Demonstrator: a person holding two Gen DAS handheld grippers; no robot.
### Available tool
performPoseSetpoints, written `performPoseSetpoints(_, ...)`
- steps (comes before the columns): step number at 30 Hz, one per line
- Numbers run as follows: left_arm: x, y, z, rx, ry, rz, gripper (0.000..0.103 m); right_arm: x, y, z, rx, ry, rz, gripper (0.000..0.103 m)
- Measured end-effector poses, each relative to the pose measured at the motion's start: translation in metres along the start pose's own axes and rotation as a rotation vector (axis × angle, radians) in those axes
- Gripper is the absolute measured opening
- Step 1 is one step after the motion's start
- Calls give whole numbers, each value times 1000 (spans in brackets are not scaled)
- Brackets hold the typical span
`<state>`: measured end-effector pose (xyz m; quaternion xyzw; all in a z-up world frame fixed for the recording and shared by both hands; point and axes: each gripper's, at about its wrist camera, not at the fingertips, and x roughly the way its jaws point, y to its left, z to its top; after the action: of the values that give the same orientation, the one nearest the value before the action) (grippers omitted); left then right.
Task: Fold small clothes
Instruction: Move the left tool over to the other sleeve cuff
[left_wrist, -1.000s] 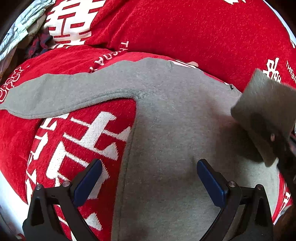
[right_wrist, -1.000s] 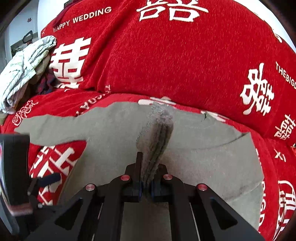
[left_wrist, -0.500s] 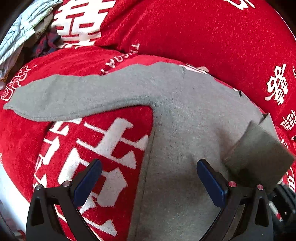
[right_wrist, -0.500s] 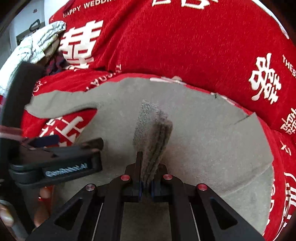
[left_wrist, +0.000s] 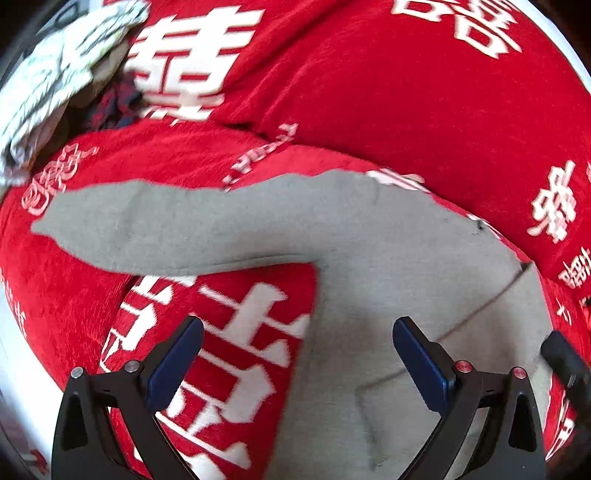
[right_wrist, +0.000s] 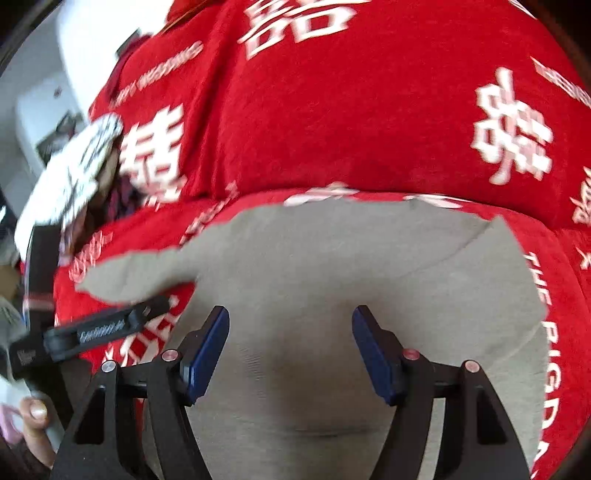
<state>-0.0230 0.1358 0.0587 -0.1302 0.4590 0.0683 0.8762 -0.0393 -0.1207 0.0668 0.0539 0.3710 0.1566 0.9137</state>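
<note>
Right gripper (right_wrist: 290, 350): jaws opening, nothing between the pads, grey top (right_wrist: 332, 295) lying flat just beneath and ahead. Left gripper (left_wrist: 297, 363): spread wide, empty, straddling the garment's side edge over the red cover (left_wrist: 406, 92). One sleeve (left_wrist: 480, 332) lies folded across the body, right of the left gripper; the other sleeve (left_wrist: 166, 229) stretches away ahead-left. Judged step: first sleeve fold done. Next: left gripper takes the far sleeve and carries it inward.

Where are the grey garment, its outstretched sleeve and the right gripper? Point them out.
grey garment (right_wrist: 317, 266), right wrist view, body.
outstretched sleeve (left_wrist: 155, 229), left wrist view, mid-sleeve.
right gripper (right_wrist: 290, 350), right wrist view, between opening, empty fingertips.
</note>
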Motion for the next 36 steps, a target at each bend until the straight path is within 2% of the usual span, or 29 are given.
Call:
performPoseSetpoints(3, -9, -35, -7, 69, -6, -44, 102, -9, -45, 3, 67, -8, -59, 74)
performPoseSetpoints(6, -7, -82, -26, 187, 33, -123, 102, 6, -76, -3, 62, 57, -177, 73)
performPoseSetpoints(8, 2, -109, -41, 249, 73, -152, 102, 17, -90, -9, 63, 101, -202, 73)
performPoseSetpoints(10, 14, -132, -57, 309, 110, -153, 102, 33, -105, -14, 48, 142, -237, 73)
performPoseSetpoints(13, 39, -146, -71, 367, 158, -118, 102, 46, -130, -12, 40, 137, -315, 73)
performPoseSetpoints(16, 41, -143, -69, 385, 118, -96, 102, 43, -152, 0, 140, 128, -264, 73)
performPoseSetpoints(20, 46, -140, -64, 380, 107, -83, 103, 45, -158, 28, 123, 100, -237, 73)
performPoseSetpoints(25, 52, -143, -58, 366, 102, -68, 103, 99, -193, 61, 207, 206, -184, 73)
performPoseSetpoints(30, 62, -143, -48, 364, 100, -72, 103, 123, -225, 86, 233, 218, -199, 73)
performPoseSetpoints(32, 68, -139, -43, 341, 117, -89, 103, 122, -236, 92, 257, 226, -194, 73)
performPoseSetpoints(34, 69, -136, -40, 331, 120, -94, 103, 114, -243, 94, 276, 223, -229, 73)
performPoseSetpoints(36, 66, -135, -40, 329, 122, -85, 103, 91, -248, 88, 307, 174, -192, 73)
